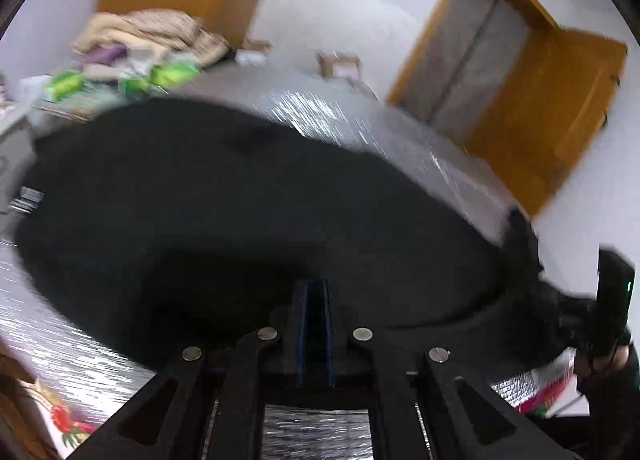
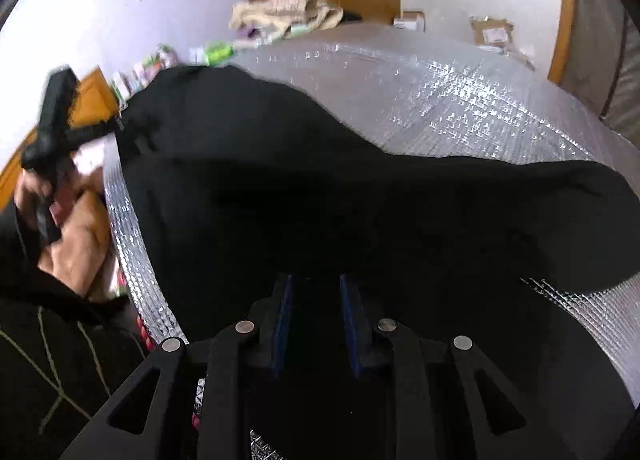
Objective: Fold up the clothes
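Black fabric fills both of our wrist views: a dark garment (image 1: 240,212) spreads over a silver, quilted foil mat (image 2: 460,100) that covers the surface we work on, which may be a bed or a tabletop; we cannot tell which. The cloth reaches the mat's near edge under both tools and runs out in a long lobe toward the mat's right side.

Our left hand-held gripper (image 1: 316,300) has its blue pads nearly together with dark cloth between them, so we judge it clamped on the garment's near hem. Our right hand-held gripper (image 2: 316,300) shows a wider gap between its blue-lined fingers (image 2: 285,300), with black cloth in and around that gap; whether it pinches the fabric or only rests over it, we cannot tell.

The left view is streaked with motion blur. No crisp fold line or squared stack shows anywhere; the garment's outline is rounded and uneven. We judge the folding to be under way and unfinished, with the neatening and final folds left.

A heap of beige bedding (image 2: 288,10) and small cardboard boxes (image 2: 408,20) sit beyond the mat's far edge.
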The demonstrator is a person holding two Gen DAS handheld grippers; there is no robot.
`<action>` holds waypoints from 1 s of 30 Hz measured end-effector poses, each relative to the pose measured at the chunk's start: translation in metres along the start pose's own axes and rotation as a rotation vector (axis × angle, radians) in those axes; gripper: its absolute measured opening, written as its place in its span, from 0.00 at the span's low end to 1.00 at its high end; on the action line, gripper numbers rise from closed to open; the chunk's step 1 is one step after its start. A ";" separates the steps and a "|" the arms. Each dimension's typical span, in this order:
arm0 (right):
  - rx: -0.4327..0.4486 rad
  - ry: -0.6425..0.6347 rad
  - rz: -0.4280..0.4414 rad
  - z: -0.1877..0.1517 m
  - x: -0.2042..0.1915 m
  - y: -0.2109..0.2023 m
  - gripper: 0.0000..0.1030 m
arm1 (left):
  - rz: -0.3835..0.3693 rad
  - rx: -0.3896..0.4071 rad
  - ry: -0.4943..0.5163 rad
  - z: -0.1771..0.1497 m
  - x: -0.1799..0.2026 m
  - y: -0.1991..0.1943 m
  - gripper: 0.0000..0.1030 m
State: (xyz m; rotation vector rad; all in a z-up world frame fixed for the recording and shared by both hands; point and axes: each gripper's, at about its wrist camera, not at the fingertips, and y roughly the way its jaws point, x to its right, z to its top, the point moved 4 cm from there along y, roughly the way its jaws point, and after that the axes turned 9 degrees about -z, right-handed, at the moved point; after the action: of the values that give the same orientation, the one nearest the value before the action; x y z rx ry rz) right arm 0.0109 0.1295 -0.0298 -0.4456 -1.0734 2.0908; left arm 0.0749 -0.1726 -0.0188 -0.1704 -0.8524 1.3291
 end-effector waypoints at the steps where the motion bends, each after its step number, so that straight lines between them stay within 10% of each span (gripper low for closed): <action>1: 0.004 -0.004 -0.031 0.001 0.003 0.001 0.22 | -0.001 -0.005 0.010 0.000 0.004 0.005 0.06; 19: 0.006 0.040 -0.230 0.019 0.069 -0.002 0.25 | -0.063 -0.098 0.094 0.001 0.050 0.064 0.06; 30: 0.180 0.047 0.081 0.122 0.021 0.003 0.40 | 0.008 0.032 0.042 0.040 0.018 0.022 0.06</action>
State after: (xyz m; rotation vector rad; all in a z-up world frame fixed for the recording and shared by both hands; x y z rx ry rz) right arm -0.0765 0.0762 0.0403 -0.4531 -0.8444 2.2140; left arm 0.0329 -0.1641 0.0046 -0.1765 -0.7958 1.3417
